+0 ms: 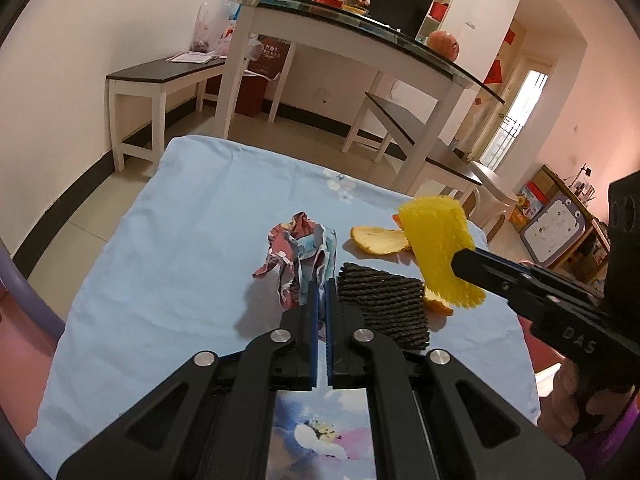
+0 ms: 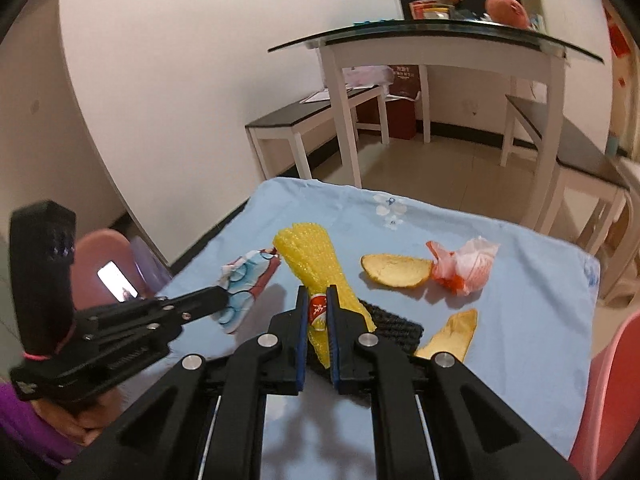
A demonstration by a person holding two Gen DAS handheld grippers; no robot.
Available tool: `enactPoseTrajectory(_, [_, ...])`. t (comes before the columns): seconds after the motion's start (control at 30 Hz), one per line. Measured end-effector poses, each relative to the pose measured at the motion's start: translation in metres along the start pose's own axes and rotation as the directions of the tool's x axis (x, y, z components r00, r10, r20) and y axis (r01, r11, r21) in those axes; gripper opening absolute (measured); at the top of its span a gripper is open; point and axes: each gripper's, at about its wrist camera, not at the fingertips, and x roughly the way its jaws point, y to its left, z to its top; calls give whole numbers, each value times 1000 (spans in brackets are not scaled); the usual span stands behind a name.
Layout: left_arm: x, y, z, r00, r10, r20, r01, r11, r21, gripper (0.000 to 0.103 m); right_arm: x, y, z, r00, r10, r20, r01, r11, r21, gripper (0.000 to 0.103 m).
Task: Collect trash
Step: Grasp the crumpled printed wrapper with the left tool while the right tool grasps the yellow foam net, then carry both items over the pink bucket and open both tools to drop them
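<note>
- Blue cloth (image 2: 500, 320) covers the table; no bin shows, so the drop needs finding one.
- Right gripper (image 2: 319, 312), clenched on the yellow foam net (image 2: 316, 260), holds it clear of the cloth: pickup step.
- Left gripper (image 1: 320, 300) is clamped on crumpled paper (image 1: 300, 248).
- Peel (image 2: 396, 270) lies at one o'clock of the net, untouched.

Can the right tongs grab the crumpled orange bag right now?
Probably not yet. The right tongs are already shut on the yellow foam net, so they are full. Nothing blocks the way to the orange bag, though; it lies in the open on the blue cloth.
</note>
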Motion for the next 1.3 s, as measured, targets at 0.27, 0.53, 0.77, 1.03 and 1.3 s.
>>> enactPoseTrajectory(0.27, [-6,-11,-1,1000,-12,12,12,1000,21,2,-24,-9,-6,999,28,38,-31,995,97,8])
enactPoseTrajectory(0.53, [-10,-18,0,1000,-21,20,20,999,40,2,-35,-16,-10,998,36,55,-44,988,151,8])
enactPoseTrajectory(0.77, [-15,-26,0,999,-26,28,24,998,57,2,-41,-22,-16,997,32,67,-44,982,184,8])
enactPoseTrajectory(1.03, [-19,-42,-1,998,-53,36,49,995,88,2,-55,-35,-23,996,20,93,-41,974,224,8])
enactPoseTrajectory(1.3, [-15,-72,-1,994,-103,27,99,986,133,2,-81,-61,-35,990,-22,138,-20,956,293,8])
